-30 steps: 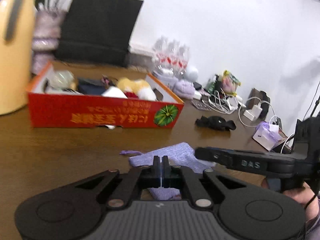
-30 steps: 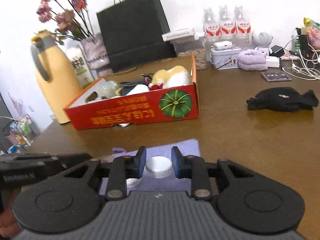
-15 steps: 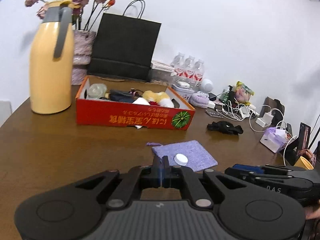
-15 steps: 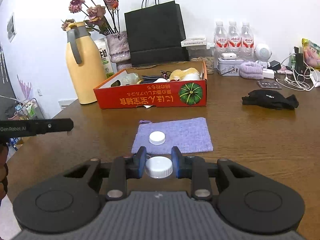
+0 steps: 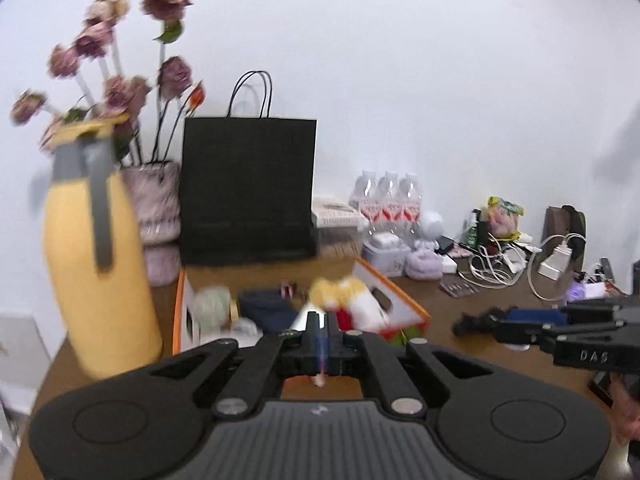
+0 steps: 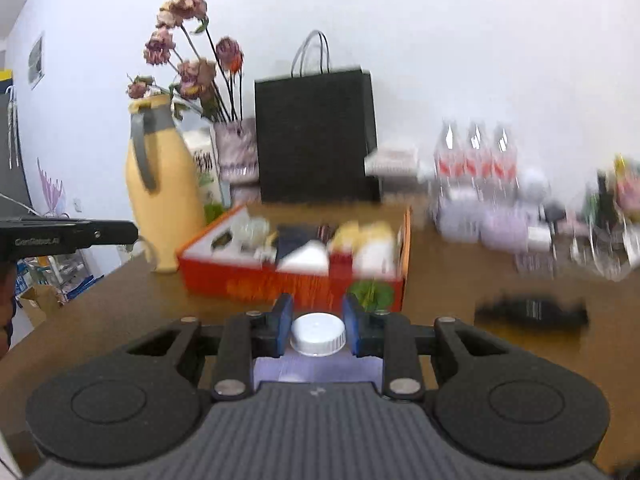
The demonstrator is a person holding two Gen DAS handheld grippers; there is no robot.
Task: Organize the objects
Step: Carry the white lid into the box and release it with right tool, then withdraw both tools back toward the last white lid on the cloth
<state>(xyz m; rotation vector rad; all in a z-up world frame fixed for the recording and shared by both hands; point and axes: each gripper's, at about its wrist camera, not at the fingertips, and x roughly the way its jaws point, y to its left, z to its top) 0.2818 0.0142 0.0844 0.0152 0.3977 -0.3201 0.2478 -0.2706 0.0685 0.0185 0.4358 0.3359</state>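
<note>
My right gripper (image 6: 318, 313) is shut on a white screw cap (image 6: 318, 335), held above a purple cloth pouch (image 6: 316, 370) on the brown table (image 6: 452, 280). Just beyond stands the red cardboard box (image 6: 288, 282), holding soft toys and small items. My left gripper (image 5: 320, 332) is shut, fingers pressed together, with nothing clearly between them; the red box (image 5: 404, 306) lies right behind its tips. Each gripper shows in the other's view: the right gripper (image 5: 504, 330) at the right edge, the left gripper (image 6: 120, 232) at the left edge. Both views are blurred.
A yellow thermos jug (image 5: 100, 280), a vase of dried flowers (image 5: 158, 208) and a black paper bag (image 5: 248, 188) stand behind the box. Water bottles (image 5: 386, 200), chargers and cables (image 5: 496, 264) crowd the back right. A black cloth (image 6: 532, 312) lies right of the box.
Both grippers have risen and tilted up, so the pouch and the second cap on it have dropped below the fingers. The right gripper has kept the white cap.
</note>
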